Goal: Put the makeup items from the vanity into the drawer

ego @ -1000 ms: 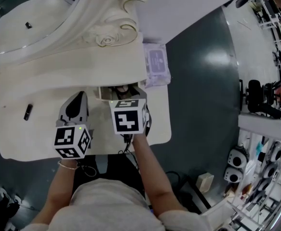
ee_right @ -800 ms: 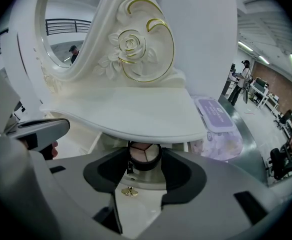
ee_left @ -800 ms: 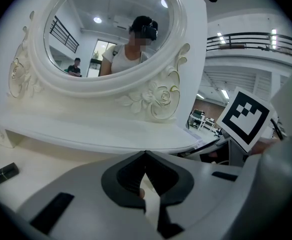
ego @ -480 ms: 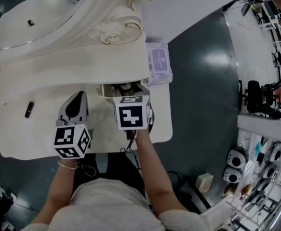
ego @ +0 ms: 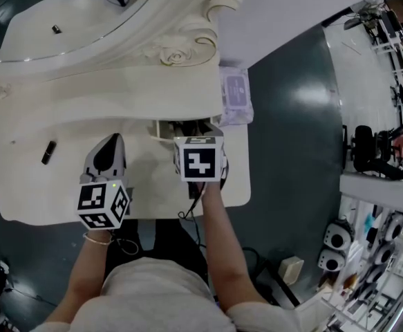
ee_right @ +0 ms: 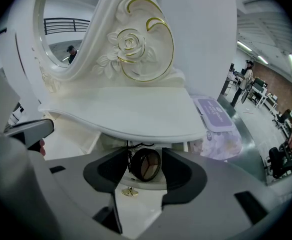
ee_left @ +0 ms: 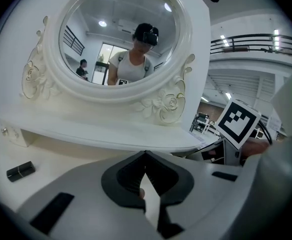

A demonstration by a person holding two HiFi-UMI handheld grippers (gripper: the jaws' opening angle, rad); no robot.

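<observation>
Holding a round brown compact between its jaws, our right hand-held gripper sits at the open drawer. Our left hand-held gripper, closed and empty, is nearer the black tube, which lies slantwise on the bench to its left.

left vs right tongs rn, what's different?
Left tongs are shut and empty; right tongs clamp a round compact. Left tongs sit over bare vanity top; right tongs are at the open drawer. Both point toward the mirror.
</observation>
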